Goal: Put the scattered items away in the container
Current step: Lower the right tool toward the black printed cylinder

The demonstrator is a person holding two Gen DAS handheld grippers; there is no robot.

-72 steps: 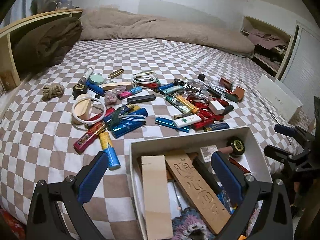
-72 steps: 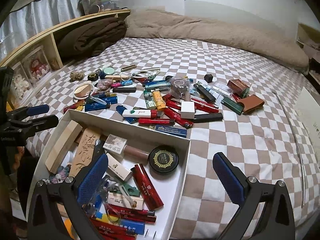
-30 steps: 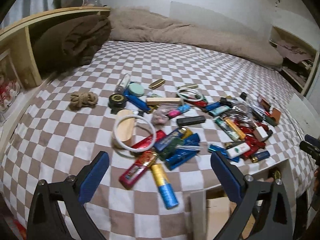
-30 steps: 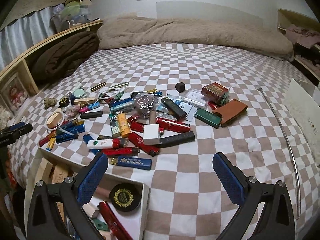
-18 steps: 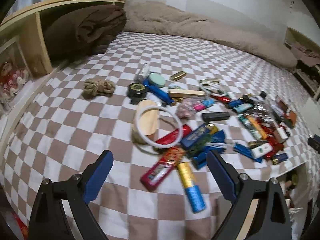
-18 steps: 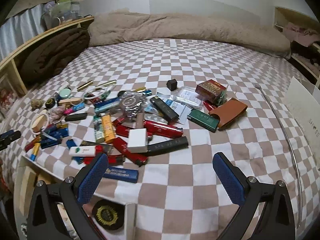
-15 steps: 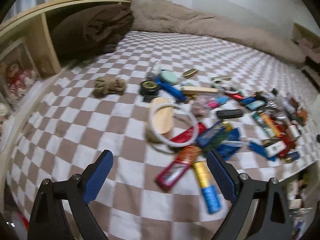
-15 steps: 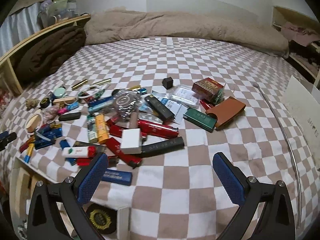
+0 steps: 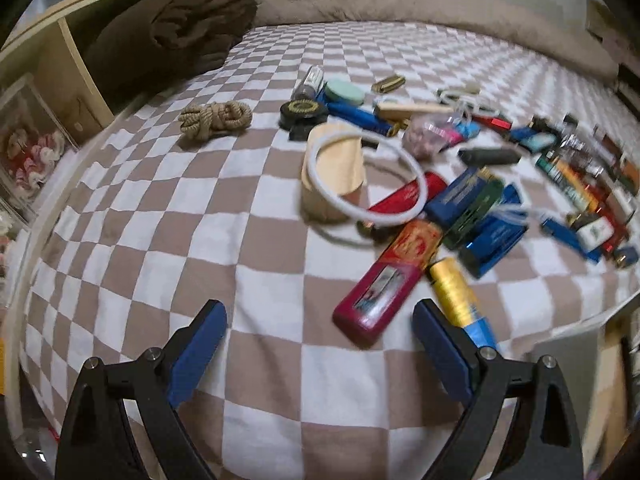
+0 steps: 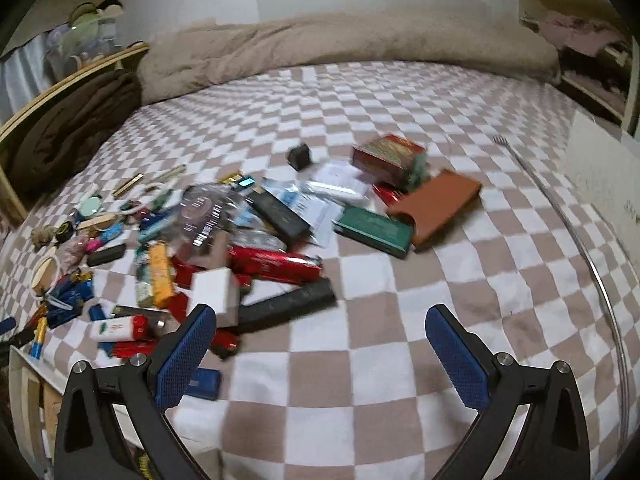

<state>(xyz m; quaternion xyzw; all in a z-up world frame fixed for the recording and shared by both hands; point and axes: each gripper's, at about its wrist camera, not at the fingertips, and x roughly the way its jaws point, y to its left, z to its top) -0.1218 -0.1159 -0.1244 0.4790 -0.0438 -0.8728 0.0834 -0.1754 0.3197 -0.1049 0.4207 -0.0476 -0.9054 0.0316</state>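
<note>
Scattered items are seen heaped on the checked bedspread (image 9: 192, 240), in a loose band across its near half. Container (image 9: 576, 360): only a pale corner is caught at the lower right of the left view, and a sliver at the lower left of the right view (image 10: 24, 384); it sits at the bed's near edge, just beside the pile.

Left gripper (image 9: 320, 344) is held spread wide, nothing between the pads, above bare cloth just short of a red case (image 9: 384, 276) and a yellow tube (image 9: 456, 296). Right gripper (image 10: 320, 348) likewise spread and empty, near a black bar (image 10: 288, 308) and a white block (image 10: 214, 292).

Risks, as judged:
- Items overlap; a closing pinch may take two at once or flick a neighbour off the bed edge.
- Soft cloth may be bunched into the pads with a flat case.
- White ring (image 9: 360, 176) rests over a wooden piece (image 9: 336, 172) and the cases; lifting one could drag the rest.

Counts: one rope coil (image 9: 216, 120), one ring, one red box (image 10: 388, 156), one brown wallet (image 10: 436, 204), one green box (image 10: 376, 230). Lighters and tubes number in the dozens; blur prevents an exact tally.
</note>
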